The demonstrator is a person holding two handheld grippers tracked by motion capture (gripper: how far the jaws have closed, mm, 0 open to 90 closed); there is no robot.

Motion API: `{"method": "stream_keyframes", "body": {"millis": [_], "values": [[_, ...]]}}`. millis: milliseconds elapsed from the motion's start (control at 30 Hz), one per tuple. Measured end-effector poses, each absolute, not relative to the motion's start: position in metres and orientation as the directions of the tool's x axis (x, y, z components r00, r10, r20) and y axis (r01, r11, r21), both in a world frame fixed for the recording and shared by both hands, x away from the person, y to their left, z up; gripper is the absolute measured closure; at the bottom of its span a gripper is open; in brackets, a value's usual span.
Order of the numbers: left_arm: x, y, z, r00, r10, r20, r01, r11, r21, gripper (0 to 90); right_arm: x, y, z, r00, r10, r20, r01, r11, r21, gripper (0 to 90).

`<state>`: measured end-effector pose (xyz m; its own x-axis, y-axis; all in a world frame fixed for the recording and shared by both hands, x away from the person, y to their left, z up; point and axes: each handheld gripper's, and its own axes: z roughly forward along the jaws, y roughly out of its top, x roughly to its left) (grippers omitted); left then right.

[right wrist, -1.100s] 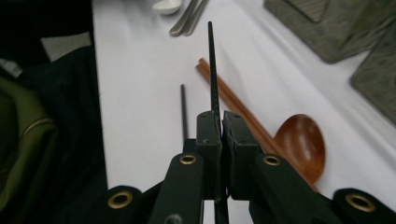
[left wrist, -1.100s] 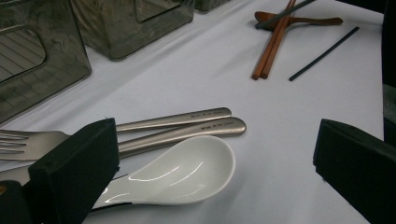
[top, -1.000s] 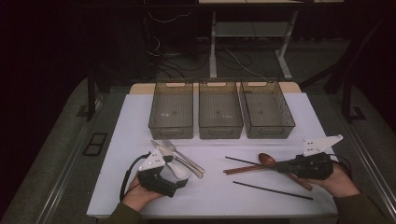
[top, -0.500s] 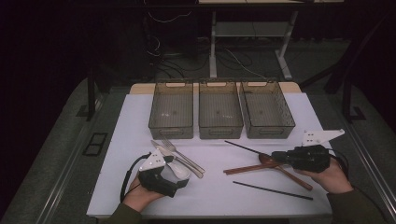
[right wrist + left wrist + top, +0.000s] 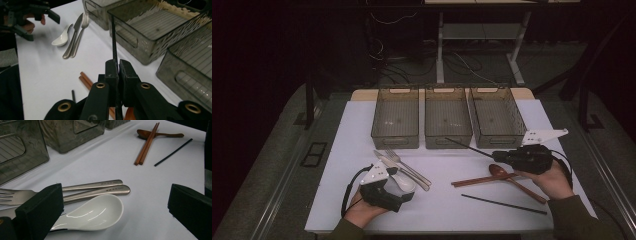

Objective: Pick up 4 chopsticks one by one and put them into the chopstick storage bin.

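Cables and desk legs behind the white table.

Both grippers are black and boxy. The left gripper carries a pale grey three-cornered plate and a looping black cable. The right gripper has thick padded jaws on arms fixed with brass-ringed screws. Dark olive sleeves cover both forearms at the frame's bottom.

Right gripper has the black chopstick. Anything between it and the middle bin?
Nothing visible blocks it. The right gripper holds the black chopstick off the table, tip near the middle bin front wall. That wall must be cleared; the bin looks empty.
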<state>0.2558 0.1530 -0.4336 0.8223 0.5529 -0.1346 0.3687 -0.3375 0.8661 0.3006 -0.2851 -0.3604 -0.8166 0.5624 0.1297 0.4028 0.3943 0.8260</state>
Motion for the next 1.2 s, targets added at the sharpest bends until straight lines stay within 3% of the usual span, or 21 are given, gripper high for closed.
{"method": "stream_keyframes", "body": {"millis": [1200], "values": [[0.260,0.156,-0.438,0.831,0.546,-0.106,0.348,-0.361,0.865,0.0,0.366,-0.197,-0.345,-0.781,0.611,0.125,0.403,0.342,0.849,84.9]]}}
